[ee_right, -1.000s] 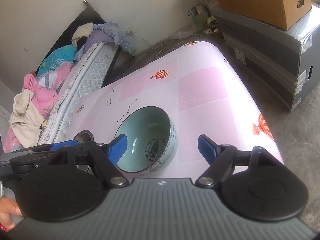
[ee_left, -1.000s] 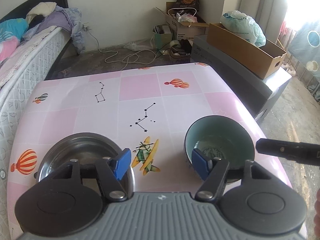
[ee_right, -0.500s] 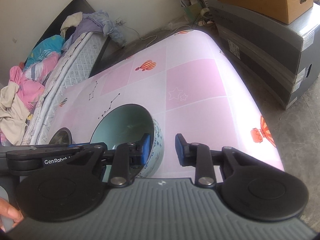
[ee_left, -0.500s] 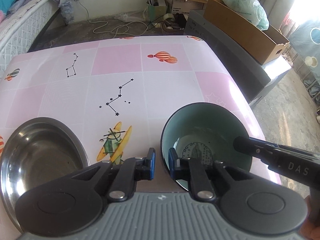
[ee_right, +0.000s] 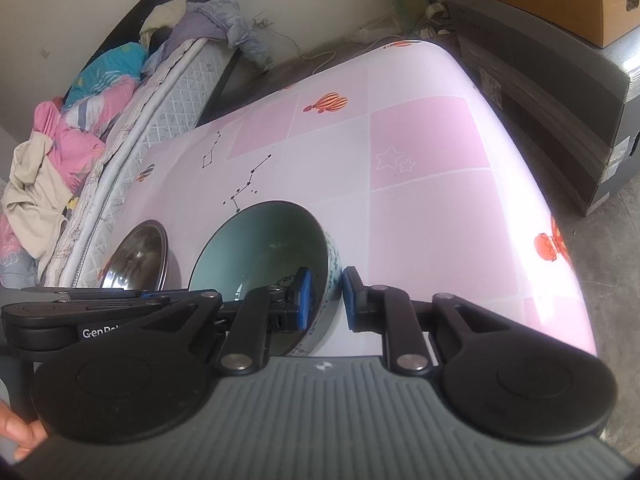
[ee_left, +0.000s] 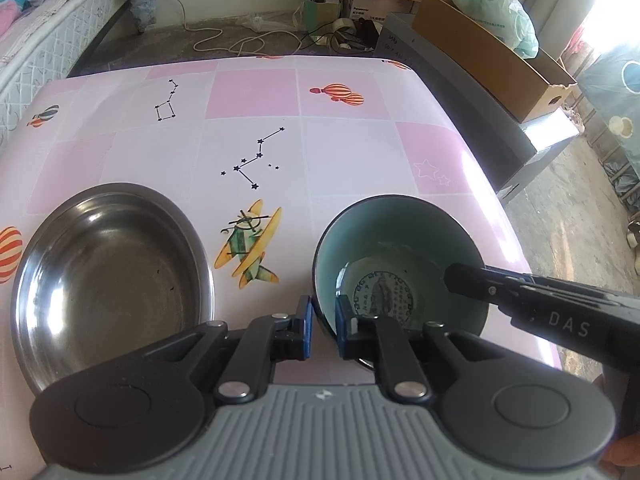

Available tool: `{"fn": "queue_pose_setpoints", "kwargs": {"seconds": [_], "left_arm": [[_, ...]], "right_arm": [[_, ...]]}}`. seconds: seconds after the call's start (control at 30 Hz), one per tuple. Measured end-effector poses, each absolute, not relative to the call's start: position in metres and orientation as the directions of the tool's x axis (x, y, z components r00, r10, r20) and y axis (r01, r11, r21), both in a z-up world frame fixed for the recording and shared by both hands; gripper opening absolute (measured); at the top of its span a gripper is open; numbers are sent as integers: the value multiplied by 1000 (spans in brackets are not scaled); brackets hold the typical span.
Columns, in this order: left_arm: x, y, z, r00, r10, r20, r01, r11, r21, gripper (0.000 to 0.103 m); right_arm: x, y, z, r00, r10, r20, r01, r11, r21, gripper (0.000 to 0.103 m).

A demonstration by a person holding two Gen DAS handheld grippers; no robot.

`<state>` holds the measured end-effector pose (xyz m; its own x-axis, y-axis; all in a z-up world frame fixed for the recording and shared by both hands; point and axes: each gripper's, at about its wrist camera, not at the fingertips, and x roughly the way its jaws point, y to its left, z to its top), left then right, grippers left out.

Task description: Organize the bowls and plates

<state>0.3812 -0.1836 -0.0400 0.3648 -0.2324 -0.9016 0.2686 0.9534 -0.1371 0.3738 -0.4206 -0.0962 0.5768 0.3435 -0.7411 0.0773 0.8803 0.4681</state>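
A teal-glazed ceramic bowl point(ee_left: 400, 256) with a dark rim sits on the pink patterned table point(ee_left: 256, 92). My left gripper point(ee_left: 322, 327) is shut on its near-left rim, one pad inside and one outside. My right gripper point(ee_right: 325, 299) is shut on the bowl's right rim point(ee_right: 264, 248); its finger shows in the left wrist view point(ee_left: 520, 296) reaching into the bowl. A steel bowl point(ee_left: 108, 276) sits to the left of the ceramic one, also in the right wrist view point(ee_right: 140, 256).
A bed with a mattress and clothes point(ee_right: 80, 128) runs along the table's left side. Grey crates with a cardboard box point(ee_left: 492, 52) stand right of the table. Cables and boxes lie on the floor behind point(ee_left: 280, 36).
Both grippers went from wide open to shut on opposite sides of the ceramic bowl's rim. The left gripper shifted right from the steel bowl toward the ceramic one.
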Motion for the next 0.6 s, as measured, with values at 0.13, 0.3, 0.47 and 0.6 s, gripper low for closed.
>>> {"fn": "queue_pose_setpoints", "kwargs": {"seconds": [0.13, 0.3, 0.47, 0.6], "left_arm": [[381, -182, -40, 361, -238, -902, 266, 953, -146, 13], [385, -188, -47, 335, -224, -915, 269, 954, -135, 19], [390, -191, -56, 307, -230, -924, 240, 958, -159, 20], [389, -193, -56, 307, -224, -925, 233, 960, -155, 20]], "right_arm": [[370, -416, -95, 578, 339, -743, 59, 890, 452, 18], [366, -419, -94, 570, 343, -746, 62, 888, 456, 18], [369, -417, -98, 548, 345, -762, 69, 889, 453, 21], [370, -409, -99, 541, 323, -776, 69, 903, 424, 22]]}}
